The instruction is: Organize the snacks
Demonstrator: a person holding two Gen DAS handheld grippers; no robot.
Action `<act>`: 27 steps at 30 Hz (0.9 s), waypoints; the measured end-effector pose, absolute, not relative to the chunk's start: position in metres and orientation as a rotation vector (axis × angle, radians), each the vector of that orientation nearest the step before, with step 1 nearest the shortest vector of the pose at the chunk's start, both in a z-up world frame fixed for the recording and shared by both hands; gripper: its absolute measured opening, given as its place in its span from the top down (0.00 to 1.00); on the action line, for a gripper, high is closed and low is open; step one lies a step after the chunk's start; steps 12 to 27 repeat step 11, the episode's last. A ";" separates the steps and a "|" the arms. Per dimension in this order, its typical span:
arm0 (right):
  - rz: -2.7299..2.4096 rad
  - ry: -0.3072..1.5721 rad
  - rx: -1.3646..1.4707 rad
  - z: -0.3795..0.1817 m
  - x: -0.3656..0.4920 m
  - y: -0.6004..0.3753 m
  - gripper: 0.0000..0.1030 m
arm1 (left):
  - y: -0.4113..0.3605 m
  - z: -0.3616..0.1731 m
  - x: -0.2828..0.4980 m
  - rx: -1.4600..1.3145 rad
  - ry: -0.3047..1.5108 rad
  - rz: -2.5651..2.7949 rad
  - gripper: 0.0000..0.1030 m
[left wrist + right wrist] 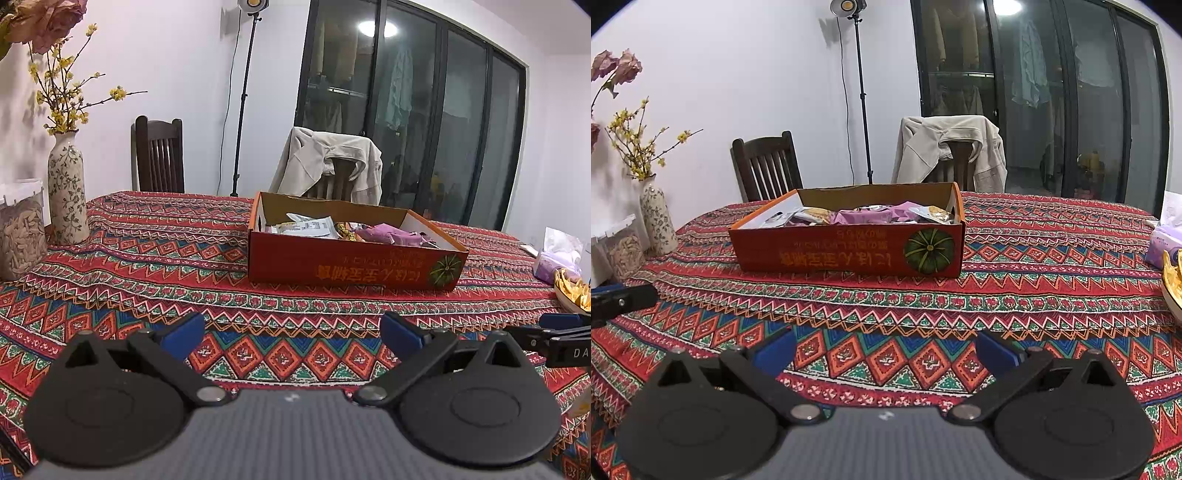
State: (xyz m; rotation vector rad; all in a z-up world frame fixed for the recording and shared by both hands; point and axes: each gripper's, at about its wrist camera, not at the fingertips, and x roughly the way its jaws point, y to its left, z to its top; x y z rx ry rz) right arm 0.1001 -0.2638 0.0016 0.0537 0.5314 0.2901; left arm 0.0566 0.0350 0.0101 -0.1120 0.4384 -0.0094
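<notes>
A shallow red cardboard box (354, 267) (849, 253) with a pumpkin picture stands in the middle of the patterned tablecloth. Inside it lie snack packets, among them a purple one (388, 234) (882, 214) and a white one (310, 226). My left gripper (291, 336) hovers open over the cloth, well short of the box, with nothing between its blue pads. My right gripper (885, 352) is open too and just as empty, facing the box's long side. At the table's right edge sits a basket (567, 301) (1171, 291) holding yellow packets.
A flowered vase (68, 195) (657, 221) and a clear jar (22, 229) stand at the left. A purple tissue pack (1161, 247) lies at the right. Beyond the table are a dark chair (768, 166), a second chair under a beige jacket (332, 166), and a light stand (862, 92).
</notes>
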 end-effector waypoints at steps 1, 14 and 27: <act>0.290 0.532 0.053 0.002 0.100 -0.264 0.00 | 0.035 0.010 0.057 -0.113 0.439 -0.011 0.00; 0.291 0.537 0.051 -0.001 0.101 -0.264 0.00 | 0.037 0.009 0.058 -0.123 0.439 -0.018 0.00; 0.291 0.537 0.051 -0.001 0.101 -0.264 0.00 | 0.037 0.009 0.058 -0.123 0.439 -0.018 0.00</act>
